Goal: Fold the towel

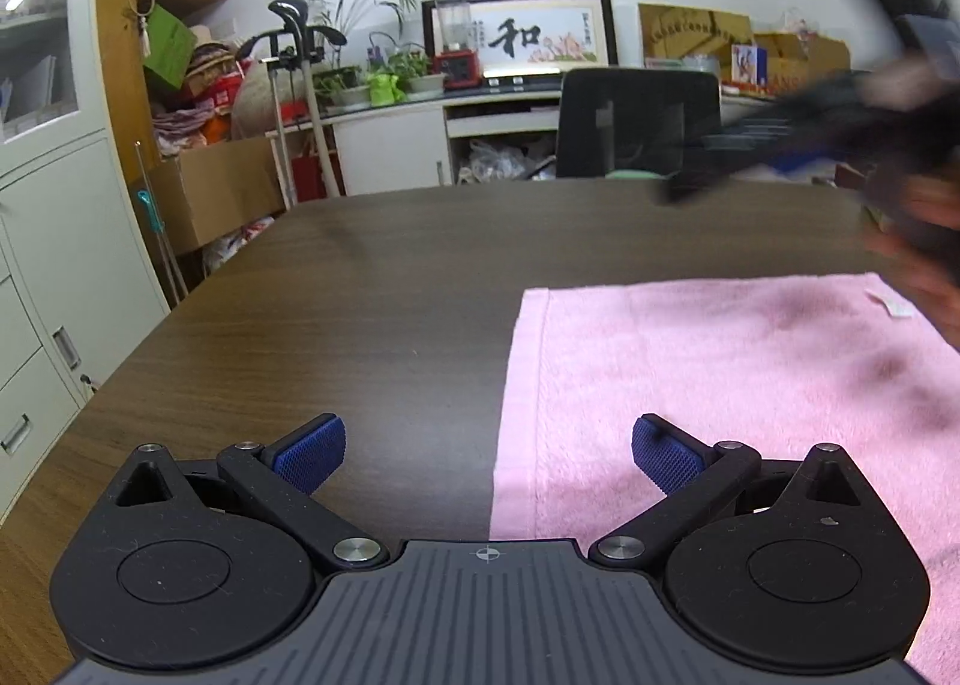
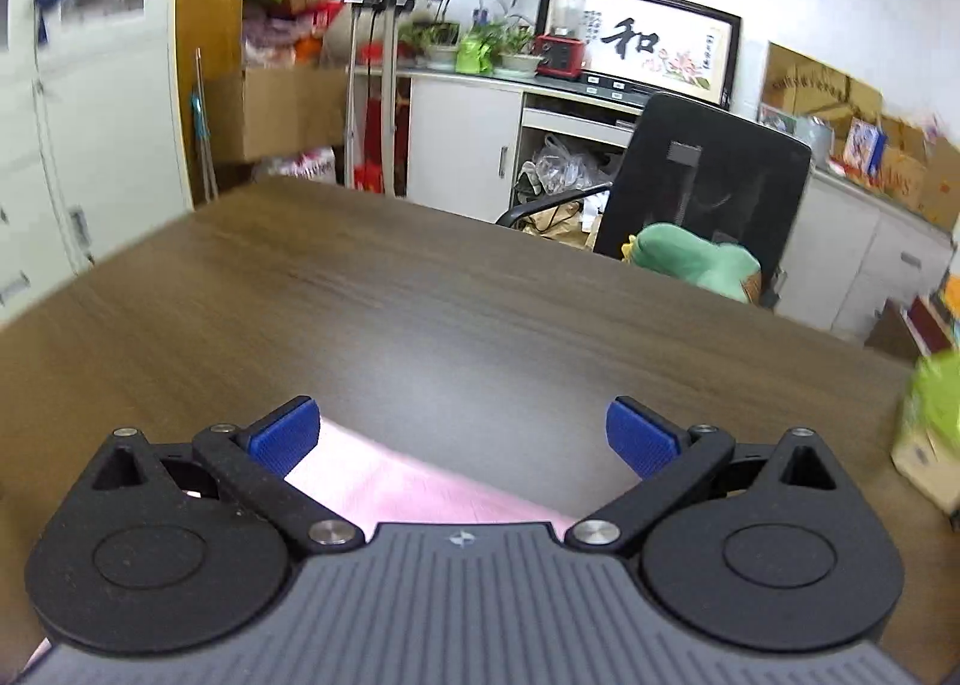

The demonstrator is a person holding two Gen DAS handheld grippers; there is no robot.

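A pink towel [image 1: 720, 385] lies flat on the dark wooden table [image 1: 360, 295], with a white label near its far right corner. My left gripper [image 1: 487, 454] hovers open over the towel's left edge, nothing between its blue pads. In the left wrist view my right gripper [image 1: 780, 145] is a dark blur in the air at upper right, held by a hand. In the right wrist view the right gripper [image 2: 461, 436] is open above the table, and a strip of the towel [image 2: 408, 487] shows under its left finger.
A black office chair [image 2: 702, 187] with a green cushion [image 2: 696, 259] stands at the table's far side. White cabinets, cardboard boxes, plants and framed calligraphy line the back wall. A green and white box [image 2: 930, 433] sits at the table's right edge.
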